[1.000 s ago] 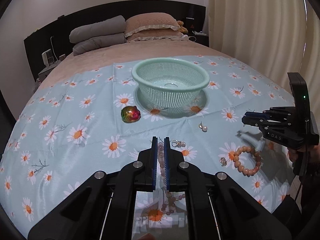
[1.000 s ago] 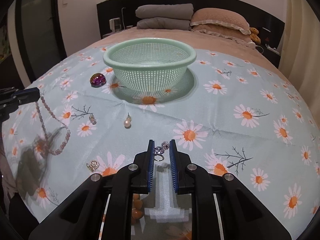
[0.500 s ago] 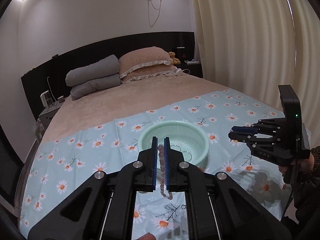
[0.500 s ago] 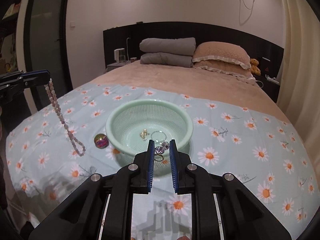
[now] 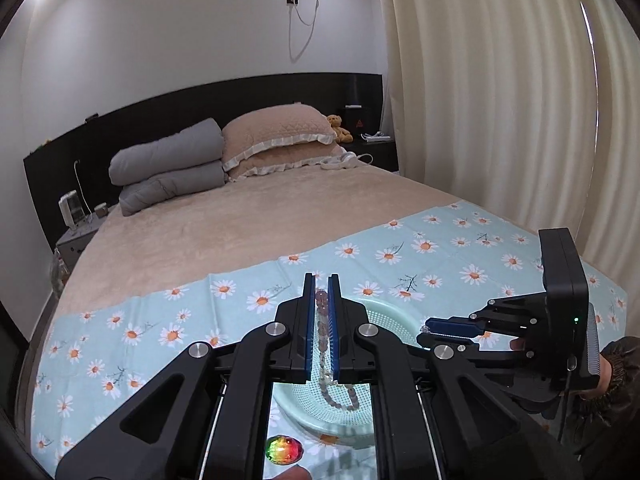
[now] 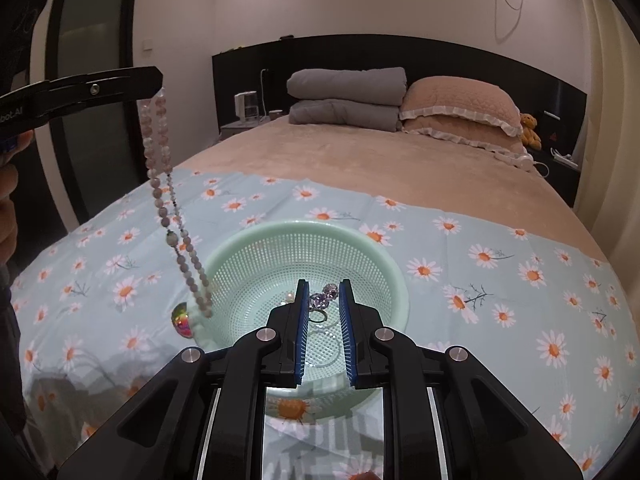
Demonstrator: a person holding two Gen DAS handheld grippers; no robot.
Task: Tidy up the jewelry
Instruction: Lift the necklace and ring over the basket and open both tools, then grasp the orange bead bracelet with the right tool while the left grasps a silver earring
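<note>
In the left wrist view the left gripper (image 5: 322, 292) is seen clamped on a beaded necklace (image 5: 326, 344), pinched near one end so that the strand hangs free between the blue pads (image 5: 308, 320) and its looped tail dangles above the mint-green basket (image 5: 394, 320) — a hold that lets the beads be lowered in without tangling. Just below the left gripper, an iridescent stone (image 5: 283, 449) lies on the daisy-print cloth (image 5: 160, 332), not yet gathered. In the right wrist view the right gripper (image 6: 323, 294) is closed on a small crystal earring (image 6: 325, 296), gripped at the very tips so that its ring hangs clear over the basket's bowl. Both pieces are judged to be held above the basket for release into it. A pale bead and a thin hoop (image 6: 326, 346) already rest on the mesh floor — presumably sorted there. Beyond the cloth, a tan bedspread (image 6: 380, 164) stretches to stacked grey bedding (image 6: 344, 96) and a frilled pillow (image 6: 456, 108) against a dark headboard (image 6: 440, 52).
</note>
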